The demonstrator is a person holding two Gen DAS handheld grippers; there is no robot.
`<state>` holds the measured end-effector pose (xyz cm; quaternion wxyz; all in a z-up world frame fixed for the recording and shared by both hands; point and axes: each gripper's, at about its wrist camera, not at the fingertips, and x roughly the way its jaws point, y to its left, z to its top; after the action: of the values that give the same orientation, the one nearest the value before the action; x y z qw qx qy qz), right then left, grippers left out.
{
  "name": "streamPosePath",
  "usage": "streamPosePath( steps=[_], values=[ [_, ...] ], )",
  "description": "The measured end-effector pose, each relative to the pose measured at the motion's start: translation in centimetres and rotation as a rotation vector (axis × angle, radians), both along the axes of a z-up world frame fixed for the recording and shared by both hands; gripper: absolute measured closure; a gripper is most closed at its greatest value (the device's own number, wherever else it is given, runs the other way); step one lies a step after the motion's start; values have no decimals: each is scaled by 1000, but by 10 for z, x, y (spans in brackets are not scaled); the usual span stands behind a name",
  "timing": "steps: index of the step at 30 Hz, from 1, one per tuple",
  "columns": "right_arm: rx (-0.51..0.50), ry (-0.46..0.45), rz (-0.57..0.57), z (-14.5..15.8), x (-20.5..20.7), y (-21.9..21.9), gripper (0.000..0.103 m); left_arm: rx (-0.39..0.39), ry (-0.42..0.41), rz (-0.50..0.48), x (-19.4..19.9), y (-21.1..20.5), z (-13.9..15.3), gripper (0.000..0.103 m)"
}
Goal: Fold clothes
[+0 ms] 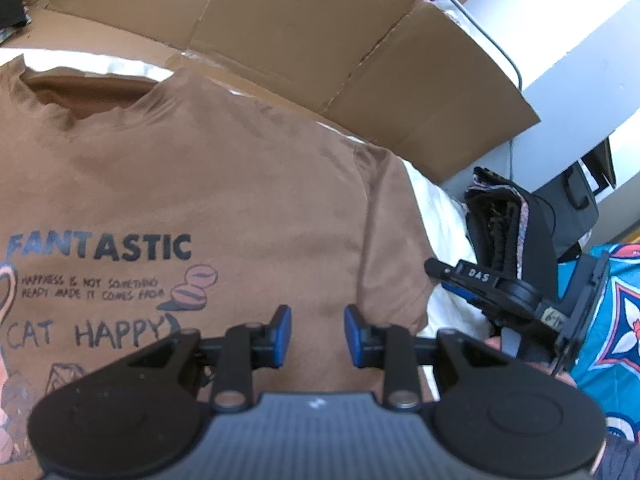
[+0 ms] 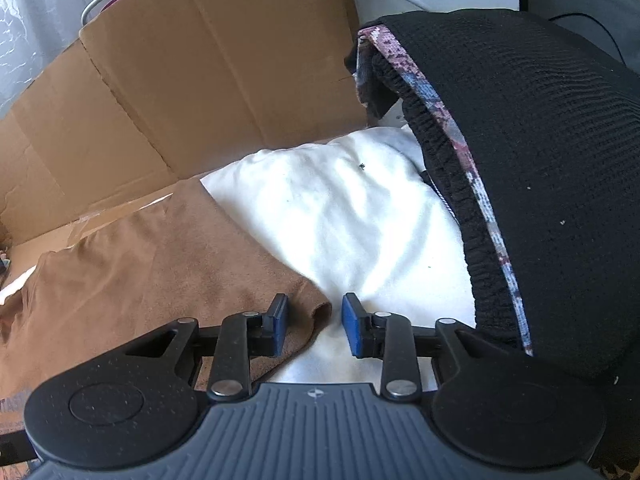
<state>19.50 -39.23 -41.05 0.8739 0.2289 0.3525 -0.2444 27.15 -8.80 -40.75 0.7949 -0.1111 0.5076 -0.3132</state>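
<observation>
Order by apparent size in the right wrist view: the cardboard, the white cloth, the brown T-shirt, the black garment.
1. cardboard and black garment, alike; the garment lies nearer the camera, so no ranking.
2. white cloth and brown T-shirt, also alike.

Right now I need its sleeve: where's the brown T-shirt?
Brown T-shirt lies flat before the cardboard; its sleeve end sits between the open right claw.

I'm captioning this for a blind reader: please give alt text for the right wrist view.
The open right gripper hovers at the sleeve edge of a brown T-shirt lying on white fabric. Folded black clothing sits right, a cardboard box behind.
</observation>
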Motion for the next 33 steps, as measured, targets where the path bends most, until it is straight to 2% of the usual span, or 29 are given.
streamPosePath(
  steps=[1,4,6,8,16,18,19,20,26,29,33],
  values=[
    [4,-2,-2,1,-1,0,85,0,-2,-2,0,-1,1,73],
    [38,-15,5,5,-3,-5,100,0,-12,-5,2,-4,2,73],
    [96,-40,-10,9,-6,-10,102,3,-21,-7,5,-7,2,73],
    [156,-74,-35,14,-12,-16,103,0,-24,-7,9,-10,1,73],
    [235,-139,-25,51,-20,-24,103,-12,-64,-9,36,-29,4,73],
    [235,-151,-17,61,-20,-23,103,-9,-72,-18,44,-36,4,82],
    [243,-160,-9,64,-20,-23,103,-4,-77,-26,49,-41,3,92],
    [251,-170,-1,68,-21,-23,103,-1,-82,-32,53,-46,3,94],
    [264,-183,43,85,-15,-19,103,12,-118,-73,75,-74,7,94],
    [271,-197,52,93,-10,-20,103,8,-111,-69,89,-88,1,94],
    [282,-227,62,105,-4,-24,103,6,-102,-65,106,-105,-5,99]
  ],
)
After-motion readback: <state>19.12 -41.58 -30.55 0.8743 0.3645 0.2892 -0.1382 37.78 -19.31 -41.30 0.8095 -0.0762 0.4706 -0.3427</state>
